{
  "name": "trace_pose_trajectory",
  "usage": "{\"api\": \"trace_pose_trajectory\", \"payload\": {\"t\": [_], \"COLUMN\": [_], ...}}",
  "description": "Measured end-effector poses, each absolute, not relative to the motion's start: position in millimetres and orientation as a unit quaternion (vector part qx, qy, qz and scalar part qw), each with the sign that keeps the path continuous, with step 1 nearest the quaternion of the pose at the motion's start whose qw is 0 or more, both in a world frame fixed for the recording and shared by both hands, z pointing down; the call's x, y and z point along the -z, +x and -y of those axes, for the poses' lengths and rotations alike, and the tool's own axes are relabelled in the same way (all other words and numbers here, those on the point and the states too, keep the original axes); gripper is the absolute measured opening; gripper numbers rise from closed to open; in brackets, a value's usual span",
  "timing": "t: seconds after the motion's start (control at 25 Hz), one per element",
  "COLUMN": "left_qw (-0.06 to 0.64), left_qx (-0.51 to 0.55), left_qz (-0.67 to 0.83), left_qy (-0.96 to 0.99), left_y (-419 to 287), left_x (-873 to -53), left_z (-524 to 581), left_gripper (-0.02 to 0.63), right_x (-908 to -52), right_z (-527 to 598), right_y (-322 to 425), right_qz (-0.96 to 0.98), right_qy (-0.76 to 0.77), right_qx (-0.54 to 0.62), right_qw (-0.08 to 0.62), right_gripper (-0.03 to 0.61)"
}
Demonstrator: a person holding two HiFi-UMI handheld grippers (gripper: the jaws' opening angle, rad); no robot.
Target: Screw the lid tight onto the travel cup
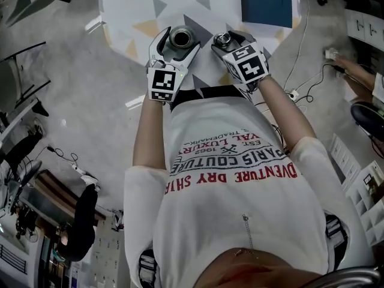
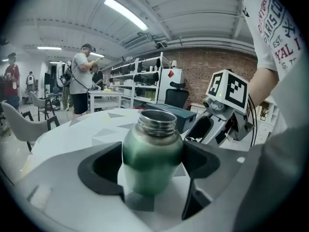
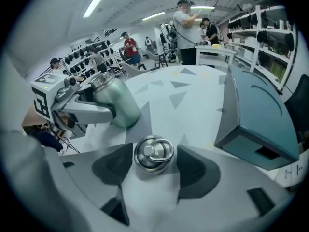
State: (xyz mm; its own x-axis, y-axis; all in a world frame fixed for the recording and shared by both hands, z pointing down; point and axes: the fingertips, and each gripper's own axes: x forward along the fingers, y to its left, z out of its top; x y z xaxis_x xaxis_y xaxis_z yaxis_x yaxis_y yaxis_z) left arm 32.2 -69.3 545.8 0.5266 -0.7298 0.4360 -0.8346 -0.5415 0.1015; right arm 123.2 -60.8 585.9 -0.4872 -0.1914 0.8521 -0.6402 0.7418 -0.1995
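A green metal travel cup [image 1: 180, 38] [image 2: 152, 153] stands on the white patterned table [image 1: 135, 11] with its threaded mouth open. My left gripper [image 1: 179, 41] [image 2: 152, 168] is shut on the cup's body, one pad on each side. The round silver lid [image 1: 223, 39] [image 3: 153, 153], ring handle up, lies on the table to the cup's right. My right gripper [image 1: 225, 40] [image 3: 154, 167] points steeply down over the lid. Its jaws stand wide on either side of the lid, and the pads do not press on it. From the right gripper view the cup [image 3: 118, 105] shows at the left.
A dark teal box [image 1: 267, 2] [image 3: 256, 120] sits on the table's far right, close behind the lid. Several people stand by shelves and chairs in the background. Cables and a power strip [image 1: 293, 95] lie on the floor at the right.
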Motion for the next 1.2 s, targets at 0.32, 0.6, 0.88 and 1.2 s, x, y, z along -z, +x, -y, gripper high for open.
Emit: {"api": "trace_pose_trajectory", "payload": {"t": [0.32,0.6,0.88,1.2], "left_qw": [0.13,0.131,0.133,0.146], "left_qx": [-0.16,-0.168,-0.176,-0.182], "left_qz": [0.429,0.403,0.38,0.368], "left_qy": [0.879,0.89,0.899,0.9], "left_y": [33.3,33.8,34.2,36.8], "left_x": [-545.2,-547.7,-551.3,-556.7], "left_z": [67.5,67.4,66.2,63.2], "left_gripper": [0.379,0.379,0.379,0.379], "right_x": [-588.9,-565.9,-510.6,-440.5], "right_z": [55.3,55.4,64.2,60.0], "right_y": [122.3,114.8,85.3,36.4], "right_qz": [0.824,0.838,0.865,0.905], "right_qy": [0.233,0.21,0.185,0.08], "right_qx": [-0.263,-0.236,-0.194,-0.083], "right_qw": [0.444,0.445,0.425,0.409], "right_gripper": [0.252,0.249,0.247,0.245]}}
